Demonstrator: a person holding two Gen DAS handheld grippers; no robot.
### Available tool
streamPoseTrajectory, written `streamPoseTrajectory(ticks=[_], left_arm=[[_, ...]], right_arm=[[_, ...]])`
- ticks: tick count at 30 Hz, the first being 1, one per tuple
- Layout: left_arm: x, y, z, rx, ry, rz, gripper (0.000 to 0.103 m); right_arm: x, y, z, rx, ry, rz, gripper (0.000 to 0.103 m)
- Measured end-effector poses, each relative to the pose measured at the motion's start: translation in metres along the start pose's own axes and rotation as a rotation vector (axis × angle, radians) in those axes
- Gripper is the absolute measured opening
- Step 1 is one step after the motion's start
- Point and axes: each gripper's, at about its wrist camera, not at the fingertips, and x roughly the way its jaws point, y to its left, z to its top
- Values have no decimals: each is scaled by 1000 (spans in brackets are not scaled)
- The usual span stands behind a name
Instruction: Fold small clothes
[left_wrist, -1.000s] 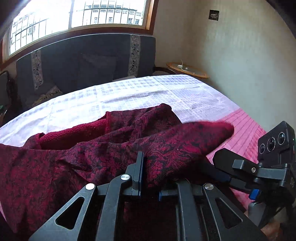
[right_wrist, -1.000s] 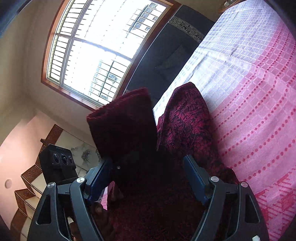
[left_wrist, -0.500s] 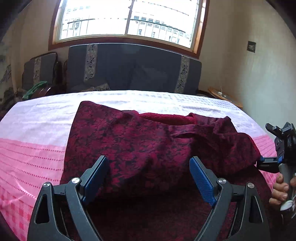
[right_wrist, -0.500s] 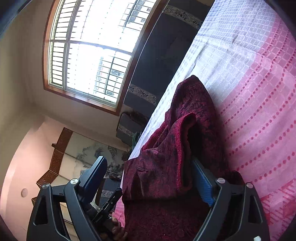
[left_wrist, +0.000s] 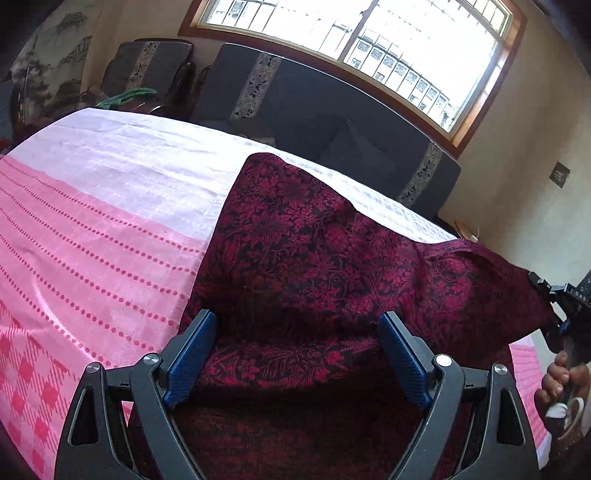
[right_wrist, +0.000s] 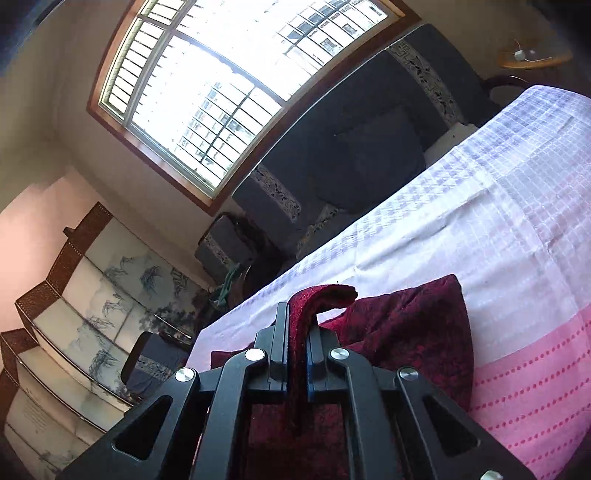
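A dark red floral-patterned garment (left_wrist: 325, 251) lies spread on the pink and white bedspread (left_wrist: 92, 236). My left gripper (left_wrist: 295, 354) is open, its blue pads (left_wrist: 192, 350) standing wide apart over the garment's near edge. My right gripper (right_wrist: 297, 343) is shut on a fold of the garment (right_wrist: 406, 332), a strip of cloth rising between its fingers and curling over at the top. The right gripper also shows at the right edge of the left wrist view (left_wrist: 565, 306), held by a hand at the garment's right corner.
A dark sofa (left_wrist: 332, 122) runs along the far side of the bed below a large window (left_wrist: 369, 40). A painted folding screen (right_wrist: 81, 317) stands at the left. A small round wooden table (right_wrist: 532, 59) is by the far corner.
My left gripper let go of the garment a second ago and stays open, now swung further left. My right gripper has closed on a fold of the garment, which now lies flatter.
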Motion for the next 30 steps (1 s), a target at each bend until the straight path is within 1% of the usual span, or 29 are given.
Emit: streamPoseTrajectory(ticks=[1, 3, 4, 5, 7, 10, 13, 14, 16, 18, 20, 21, 22, 23, 25, 26, 28, 30], left_arm=[[1, 0, -1, 4, 5, 4, 89], [4, -4, -1, 9, 16, 22, 89], [4, -4, -2, 10, 17, 27, 89], [6, -6, 0, 8, 16, 29, 89], [6, -6, -1, 1, 14, 36, 89], [5, -6, -2, -3, 10, 47, 89], [4, -3, -2, -13, 5, 38, 88], [2, 0, -1, -15, -9, 43, 88], [-14, 3, 3, -13, -79, 46, 88], [-37, 1, 10, 5, -161, -3, 88], [-50, -10, 24, 55, -205, -55, 88], [-49, -17, 35, 99, -199, -58, 88], [-41, -22, 46, 142, -174, -59, 88], [-30, -25, 57, 171, -136, -78, 88], [-5, -24, 77, 187, -93, -124, 88], [10, -21, 86, 182, -67, -142, 88], [44, -9, 97, 143, 16, -175, 88], [70, 8, 102, 83, 77, -156, 86]], right_arm=[[8, -17, -3, 41, 25, -30, 8], [25, -46, -15, 60, 94, -104, 8], [32, -55, -22, 65, 128, -122, 8], [36, -61, -27, 76, 145, -123, 8], [32, -63, -25, 89, 121, -96, 8], [35, -65, -26, 93, 139, -111, 9], [34, -66, -24, 95, 129, -110, 10], [35, -67, -24, 98, 133, -117, 10], [36, -64, -26, 87, 134, -129, 11], [38, -61, -28, 67, 146, -142, 12], [38, -63, -28, 77, 149, -137, 12], [38, -65, -28, 86, 148, -128, 12], [38, -67, -28, 95, 145, -118, 12], [38, -68, -28, 104, 146, -110, 12], [38, -71, -28, 116, 144, -100, 12], [37, -71, -28, 117, 142, -100, 12], [37, -69, -29, 105, 137, -111, 12], [36, -67, -29, 99, 129, -119, 11]])
